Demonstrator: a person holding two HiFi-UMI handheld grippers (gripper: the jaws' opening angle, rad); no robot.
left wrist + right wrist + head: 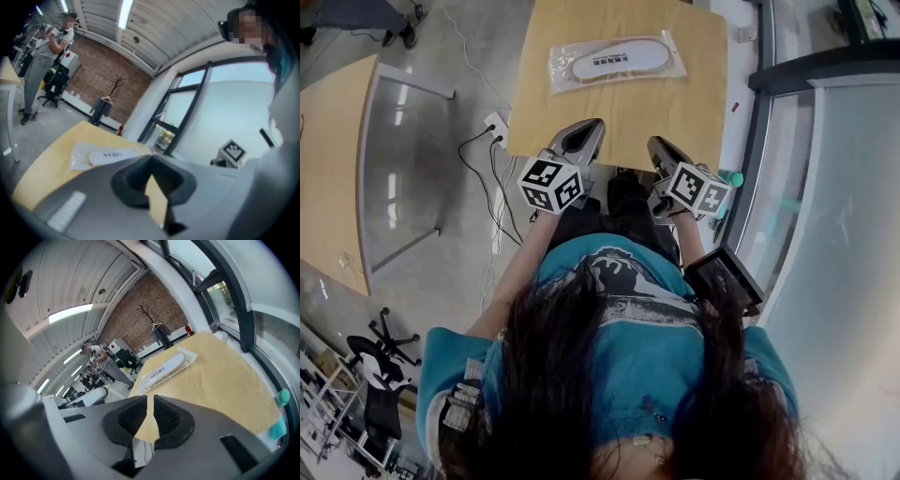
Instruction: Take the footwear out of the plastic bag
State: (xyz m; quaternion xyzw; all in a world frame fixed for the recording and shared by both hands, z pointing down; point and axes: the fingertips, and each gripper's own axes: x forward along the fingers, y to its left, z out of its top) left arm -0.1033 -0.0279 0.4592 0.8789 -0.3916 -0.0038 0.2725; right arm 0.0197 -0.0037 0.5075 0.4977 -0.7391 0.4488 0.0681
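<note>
The wooden table (675, 103) has its near edge right under both grippers. Its far edge is at the top of the head view. The plastic bag (561, 58) lies flat near that far edge, a bit to the left of the middle. It is well apart from both grippers. Only bare wood is between them, so there is open room to reach forward.

On the left side of the table there is grey floor, with a white plug box (497, 127) and black wires (478, 178) on it. Past that floor is another wooden table (333, 159). On the right, a dark window frame (759, 122) runs close beside the table edge, so there is little room there. A small green thing (733, 178) sits low by that frame.

The footwear (621, 61) is inside the bag. It is white, long and flat, with dark print in its middle. Its long side runs left to right across the table, almost in line with the far edge. The right end sits a tiny bit farther away. I cannot tell which end is the toe.

The left gripper (151, 159) is closed tight, tips touching, with nothing in it. The right gripper (150, 397) has a thin gap between its tips and holds nothing. Both are held up close to the person's body, side by side
</note>
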